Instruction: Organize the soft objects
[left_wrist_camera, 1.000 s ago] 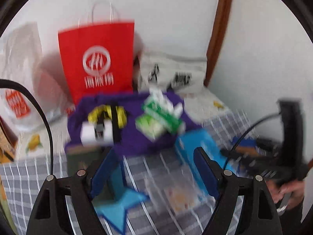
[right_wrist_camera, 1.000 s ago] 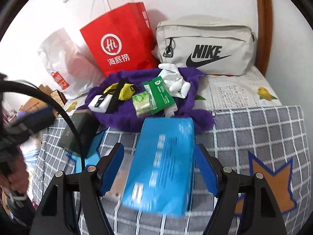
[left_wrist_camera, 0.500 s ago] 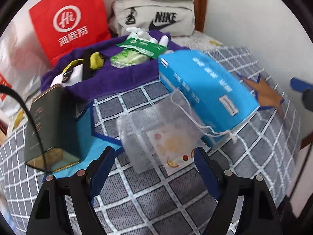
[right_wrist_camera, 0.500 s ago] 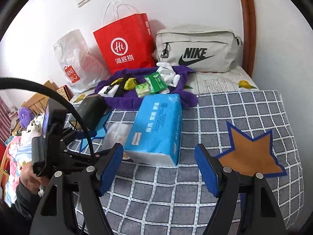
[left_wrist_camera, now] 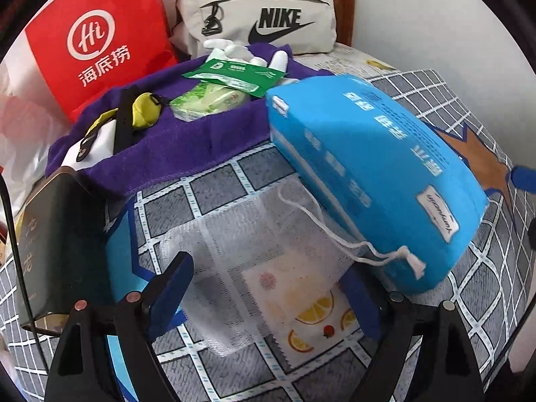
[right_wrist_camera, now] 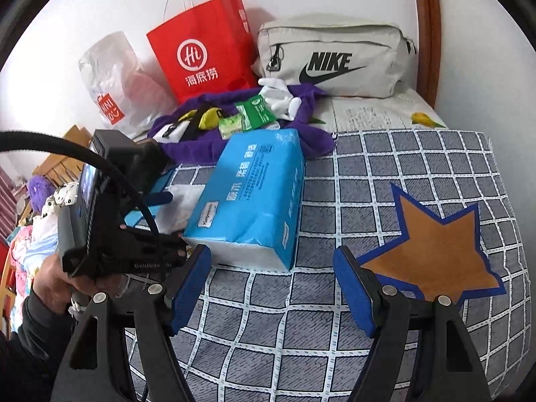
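Left gripper (left_wrist_camera: 268, 288) jaws apart, straddling white mesh drawstring pouch (left_wrist_camera: 268, 254) lying flat on grey checked bedcover (right_wrist_camera: 402, 174), mid-bed. Blue soft tissue pack (left_wrist_camera: 375, 171) overlaps pouch's right side. Right gripper (right_wrist_camera: 273, 284) jaws apart, empty, low over cover just short of tissue pack. Purple towel (left_wrist_camera: 174, 147) behind, toward headboard edge.

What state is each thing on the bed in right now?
Left gripper: open, straddling the mesh pouch.
Right gripper: open, empty.
White mesh drawstring pouch: flat, cord loose.
Blue tissue pack: lying on its side, resting partly on the pouch.
Grey Nike bag: zipped shut.
Red paper bag: upright.
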{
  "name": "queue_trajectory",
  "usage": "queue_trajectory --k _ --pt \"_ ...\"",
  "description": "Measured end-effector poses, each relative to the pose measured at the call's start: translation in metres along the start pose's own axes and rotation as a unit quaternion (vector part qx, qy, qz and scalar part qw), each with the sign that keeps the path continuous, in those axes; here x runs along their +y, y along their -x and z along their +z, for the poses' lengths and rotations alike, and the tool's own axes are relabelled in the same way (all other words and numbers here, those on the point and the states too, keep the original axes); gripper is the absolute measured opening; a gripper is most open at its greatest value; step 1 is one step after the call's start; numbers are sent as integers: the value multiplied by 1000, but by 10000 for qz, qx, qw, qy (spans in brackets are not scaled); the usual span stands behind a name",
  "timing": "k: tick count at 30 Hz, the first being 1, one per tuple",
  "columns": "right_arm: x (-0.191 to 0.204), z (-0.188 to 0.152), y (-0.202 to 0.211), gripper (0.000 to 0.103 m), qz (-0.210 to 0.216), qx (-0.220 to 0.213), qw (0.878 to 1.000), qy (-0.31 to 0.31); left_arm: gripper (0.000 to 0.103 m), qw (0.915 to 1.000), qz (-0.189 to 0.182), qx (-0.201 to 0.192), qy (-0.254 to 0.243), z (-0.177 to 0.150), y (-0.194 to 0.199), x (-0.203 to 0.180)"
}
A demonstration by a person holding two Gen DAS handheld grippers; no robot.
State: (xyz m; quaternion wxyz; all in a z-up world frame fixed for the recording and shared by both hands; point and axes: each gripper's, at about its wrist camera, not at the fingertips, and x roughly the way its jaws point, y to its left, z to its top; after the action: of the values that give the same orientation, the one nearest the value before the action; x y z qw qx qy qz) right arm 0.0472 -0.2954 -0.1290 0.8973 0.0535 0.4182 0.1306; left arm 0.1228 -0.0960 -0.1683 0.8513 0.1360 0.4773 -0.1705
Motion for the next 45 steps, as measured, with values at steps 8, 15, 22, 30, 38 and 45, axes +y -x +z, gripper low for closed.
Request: queue_trajectory --k 8,15,22,30,38,45 --pt "5 -6 -10 75 129 192 9997 4 9 9993 -299 -18 229 0 4 13" --pt "26 -9 -10 73 204 285 9992 196 8 9981 -506 -115 325 -8 23 22" --pt "65 -16 -20 73 446 452 9967 515 8 9951 -728 -247 629 -33 60 40" --pt "123 -17 -52 73 526 671 9915 979 8 9918 -467 -295 1156 -80 79 79" --pt "130 -17 -93 70 -5 648 9970 428 8 9867 -480 -437 1488 -103 79 104" --pt "137 -11 -115 63 -546 447 9960 540 8 9841 -766 -424 1547 -109 67 107"
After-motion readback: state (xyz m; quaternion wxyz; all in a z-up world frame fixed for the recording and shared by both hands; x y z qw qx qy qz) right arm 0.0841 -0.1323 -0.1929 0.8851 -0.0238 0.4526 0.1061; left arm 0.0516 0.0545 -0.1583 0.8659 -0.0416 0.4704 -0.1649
